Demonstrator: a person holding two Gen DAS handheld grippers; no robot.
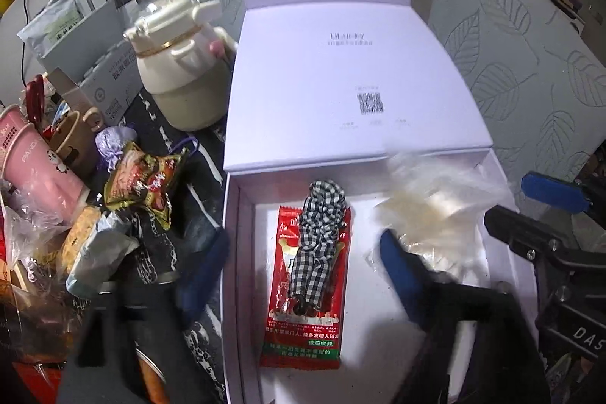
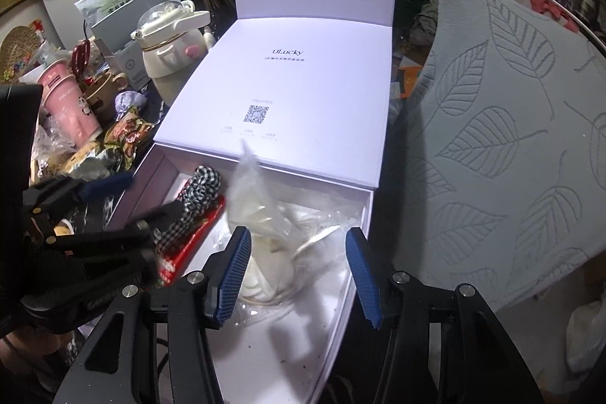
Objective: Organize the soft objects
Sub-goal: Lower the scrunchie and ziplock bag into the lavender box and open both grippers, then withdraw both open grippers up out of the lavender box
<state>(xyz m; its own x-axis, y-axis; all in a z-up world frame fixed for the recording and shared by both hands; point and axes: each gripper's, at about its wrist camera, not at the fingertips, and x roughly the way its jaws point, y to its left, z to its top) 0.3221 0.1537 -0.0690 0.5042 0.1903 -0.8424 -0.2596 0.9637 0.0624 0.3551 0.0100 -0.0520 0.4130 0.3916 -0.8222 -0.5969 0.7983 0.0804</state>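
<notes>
A white gift box [image 2: 363, 214] is kept open on the desk, its hinged lid [image 2: 303, 78] laid back so the tray can be filled from above. Inside the box three soft things are gathered: a red snack packet [image 1: 303, 339] lies flat along the floor of the box, a black-and-white checked scrunchie [image 1: 318, 237] is laid lengthwise on top of it, and a clear plastic bag with a cream-coloured item inside [image 2: 272, 214] sits beside them, toward the box's right wall.

The right gripper [image 2: 299, 264] is held over the box's near end with its jaws spread on either side of the bag; the blue pads [image 2: 233, 275] are seen apart from the plastic, so the bag appears released rather than pinched. The left gripper [image 1: 303, 275] is held above the packet and scrunchie with its jaws spread wide, one blurred pad outside the box's left wall and the other inside the box, nothing being gripped. By this reading, both items are judged to have been set down in the box.

Left of the box, the desk is crowded: a cream kettle-shaped bottle [image 1: 178, 63], a pink panda paper cup [image 1: 41, 173], a crumpled gold-and-red snack wrapper [image 1: 147, 184] and loose plastic are piled there, likely awaiting sorting. Beyond and right of the box, leaf-patterned chair covers [image 2: 503, 146] are seen, with cluttered shelves and hanging tote bags behind.
</notes>
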